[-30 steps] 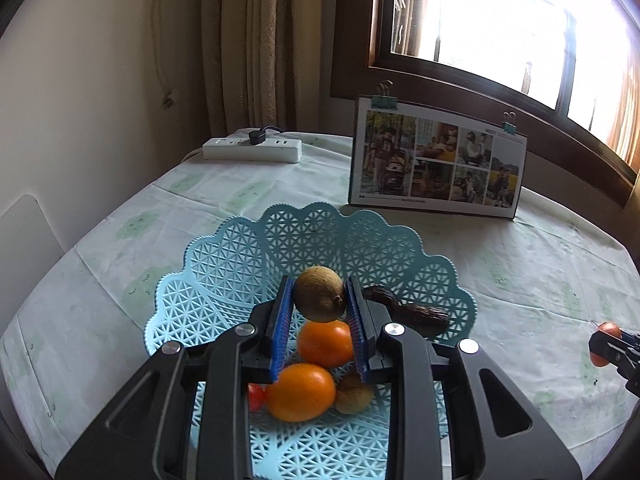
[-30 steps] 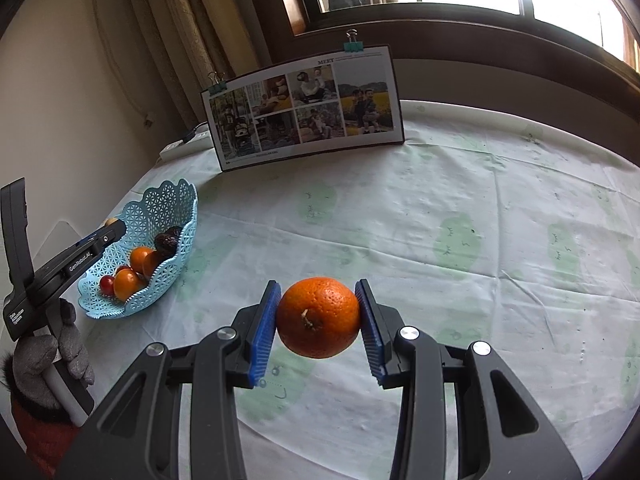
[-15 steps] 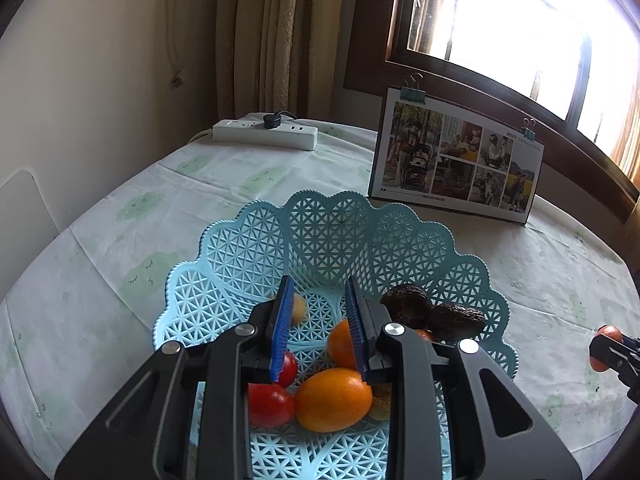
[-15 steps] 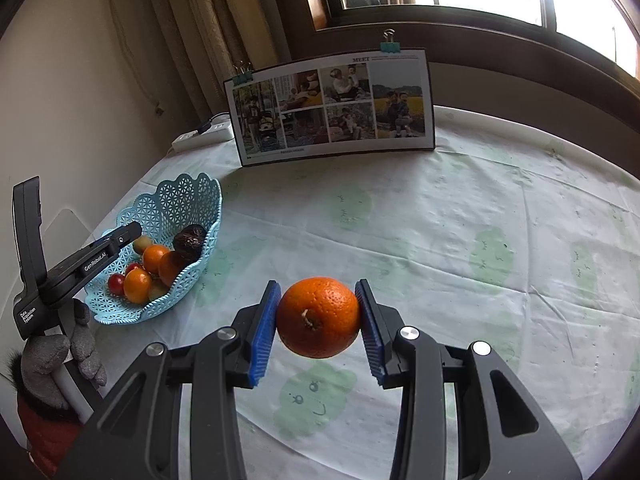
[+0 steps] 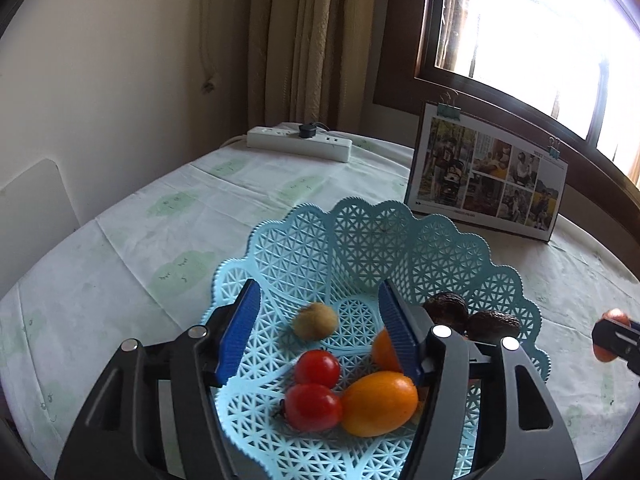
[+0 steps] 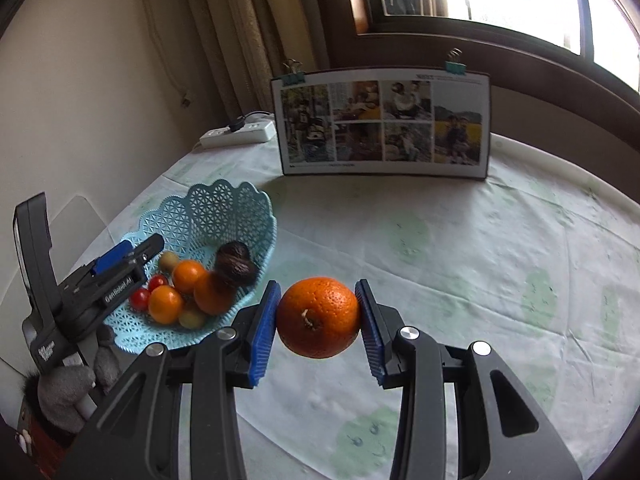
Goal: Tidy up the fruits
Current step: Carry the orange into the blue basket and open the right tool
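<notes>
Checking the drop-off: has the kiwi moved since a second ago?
Yes. The kiwi left the left gripper jaws, now open, and lies low in the basket.

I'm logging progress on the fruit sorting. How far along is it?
Mostly done: the blue basket already holds the kiwi, tomatoes, oranges and dark fruits. The left gripper is open above it, empty. The right gripper holds the last orange over the tablecloth; that one remains.

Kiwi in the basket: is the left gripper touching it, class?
Apart. The left wrist view shows the kiwi lying on the basket floor with clear mesh between it and both open fingers of the left gripper.
</notes>
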`<state>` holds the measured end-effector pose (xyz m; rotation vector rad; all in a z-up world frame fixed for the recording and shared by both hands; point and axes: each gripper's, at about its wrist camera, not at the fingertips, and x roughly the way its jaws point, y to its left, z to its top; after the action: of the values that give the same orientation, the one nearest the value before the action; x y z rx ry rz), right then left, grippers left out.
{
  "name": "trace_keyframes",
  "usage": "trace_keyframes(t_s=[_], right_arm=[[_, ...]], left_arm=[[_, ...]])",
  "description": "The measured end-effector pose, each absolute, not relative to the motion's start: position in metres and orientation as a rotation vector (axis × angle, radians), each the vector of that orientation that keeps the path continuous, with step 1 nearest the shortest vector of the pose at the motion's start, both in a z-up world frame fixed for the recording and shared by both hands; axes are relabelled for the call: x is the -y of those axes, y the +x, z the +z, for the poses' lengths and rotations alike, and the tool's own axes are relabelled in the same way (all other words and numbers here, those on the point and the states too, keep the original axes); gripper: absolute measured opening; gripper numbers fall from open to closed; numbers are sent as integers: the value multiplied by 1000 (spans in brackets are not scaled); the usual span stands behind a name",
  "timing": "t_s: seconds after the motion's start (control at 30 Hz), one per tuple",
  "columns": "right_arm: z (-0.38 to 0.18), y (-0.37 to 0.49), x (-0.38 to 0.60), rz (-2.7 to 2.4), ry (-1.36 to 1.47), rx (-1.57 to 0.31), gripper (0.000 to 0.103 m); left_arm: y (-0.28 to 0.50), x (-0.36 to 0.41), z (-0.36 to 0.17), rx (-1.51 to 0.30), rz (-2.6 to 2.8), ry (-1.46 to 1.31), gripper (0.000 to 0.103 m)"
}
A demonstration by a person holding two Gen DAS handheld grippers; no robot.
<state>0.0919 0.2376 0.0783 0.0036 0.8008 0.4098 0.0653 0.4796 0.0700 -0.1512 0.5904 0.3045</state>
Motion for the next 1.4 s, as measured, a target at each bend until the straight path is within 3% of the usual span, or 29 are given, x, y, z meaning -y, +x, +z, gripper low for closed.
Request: trace_keyframes(t_s=[0.07, 0.13, 0.43, 0.53, 0.87, 1.0, 1.4], right_arm=[[81, 97, -249, 428, -1, -792, 39], [83, 102, -262, 445, -8, -780, 39], [84, 128, -311, 506, -32, -777, 39], [82, 134, -324, 527, -30, -795, 39], [69, 155, -357, 581, -34, -879, 39], [67, 155, -371, 606, -57, -884, 40], [77, 144, -362, 594, -46, -851, 40]], left_arm=[[62, -479, 72, -569, 332, -134, 64], [58, -480, 74, -548, 354, -127, 74], [50, -489, 79, -506, 436, -127, 75], [47, -497, 80, -498, 479, -148, 82], [44, -514, 78, -502, 556, -195, 82], [44, -513, 78, -502, 558, -192, 88], [43, -511, 77, -500, 559, -182, 88]])
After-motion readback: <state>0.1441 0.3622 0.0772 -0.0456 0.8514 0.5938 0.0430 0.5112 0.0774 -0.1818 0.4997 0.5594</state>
